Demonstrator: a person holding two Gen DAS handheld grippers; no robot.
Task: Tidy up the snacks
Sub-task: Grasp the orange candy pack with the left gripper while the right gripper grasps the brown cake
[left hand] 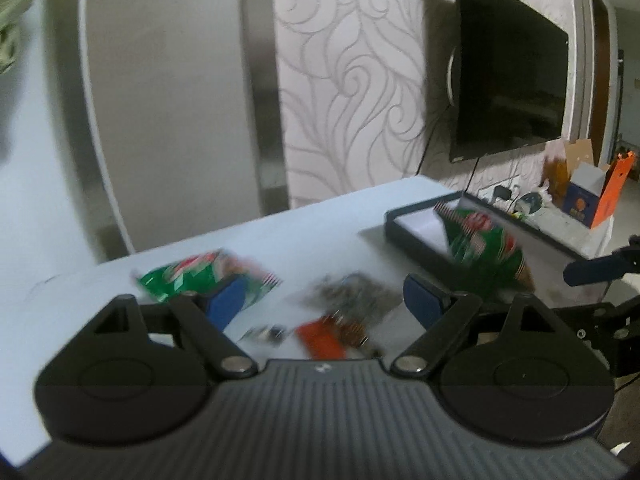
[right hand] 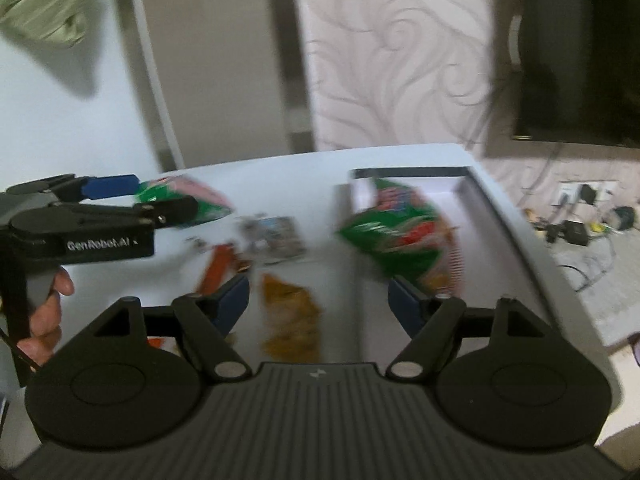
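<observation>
Both views motion-blurred; small print on packets unreadable.

Left claw (left hand: pixel 324 304): blue-padded fingers (left hand: pixel 224 308) spread wide apart, nothing between them, held above the bench (left hand: pixel 320 224). Right claw (right hand: pixel 320 300): fingers likewise wide apart and gripping nothing. In the right wrist view the left claw shows side-on at the left bench edge, a hand (right hand: pixel 44 316) wrapped around its handle.

Nearest on the bench, right wrist view: a yellow-brown packet (right hand: pixel 290 316) lying flat between the right claw's fingers, close to the near edge. Just beyond it, an orange-red packet (right hand: pixel 218 268), and beside that a grey packet (right hand: pixel 272 236) near mid-bench. The left wrist view shows the same pair, orange-red (left hand: pixel 322 338) in front of grey (left hand: pixel 352 296), lying loose and close together; whether they touch cannot be told through the blur.

Further left, a green packet (left hand: pixel 204 276) with red and white print lies flat on the bench, partly behind the left claw's left finger.

Toward the far right corner sits a shallow dark-walled tray (left hand: pixel 416 246) with a white floor. A second green packet (left hand: pixel 484 248) lies with its far end inside the tray and its near end hanging over the tray's near wall onto the bench; in the right wrist view (right hand: pixel 396 236) its near end comes just beside the right claw's right finger. No other packet can be seen in the tray.

Beyond the bench: swirl-patterned wall (left hand: pixel 352 80), a dark wall-mounted screen (left hand: pixel 508 88), and a low shelf with an orange and blue box (left hand: pixel 592 196) and cables.
</observation>
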